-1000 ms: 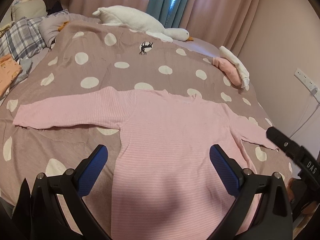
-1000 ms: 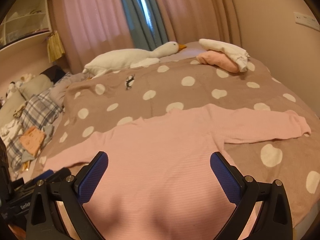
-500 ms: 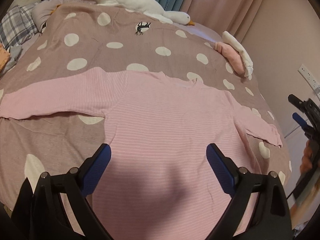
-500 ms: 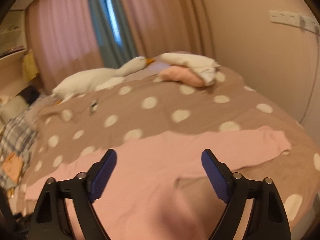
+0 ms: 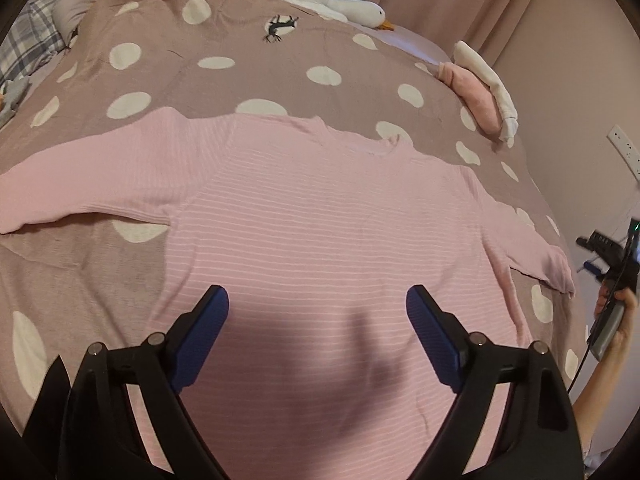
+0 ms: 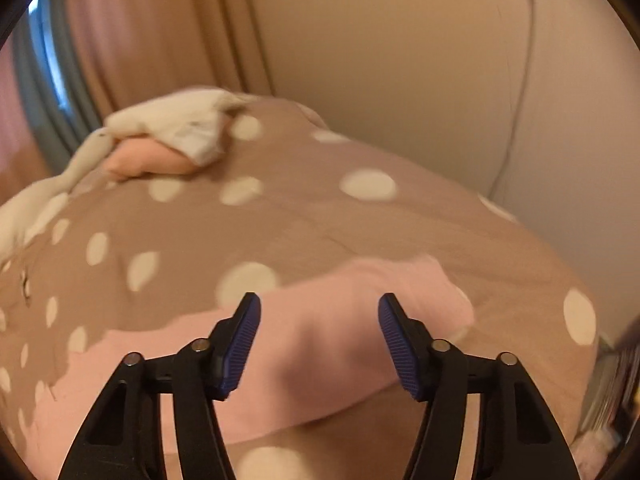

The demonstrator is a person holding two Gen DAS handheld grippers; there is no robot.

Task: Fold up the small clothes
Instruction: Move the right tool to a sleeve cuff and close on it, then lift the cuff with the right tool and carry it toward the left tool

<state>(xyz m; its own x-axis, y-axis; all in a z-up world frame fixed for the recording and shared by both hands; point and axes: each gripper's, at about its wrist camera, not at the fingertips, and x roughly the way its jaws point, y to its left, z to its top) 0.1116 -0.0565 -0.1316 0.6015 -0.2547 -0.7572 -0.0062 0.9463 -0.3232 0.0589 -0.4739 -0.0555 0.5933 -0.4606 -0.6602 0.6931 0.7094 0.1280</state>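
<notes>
Left wrist view: my left tool (image 5: 316, 312) gapes wide, empty, over the pink top (image 5: 320, 240) lying flat on the bed (image 5: 248, 68), sleeves spread. My right tool (image 6: 319, 322), also open and empty, nears one sleeve (image 6: 360, 300). No fold made yet.

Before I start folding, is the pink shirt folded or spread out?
Spread out: the pink shirt lies flat on the bedspread, both sleeves outstretched.

Both the left claw (image 5: 316, 320) and right claw (image 6: 319, 334) have black angular frames, silver screws and ribbed blue pads (image 6: 242, 344); bare skin shows on the right hand (image 5: 618, 320).
</notes>
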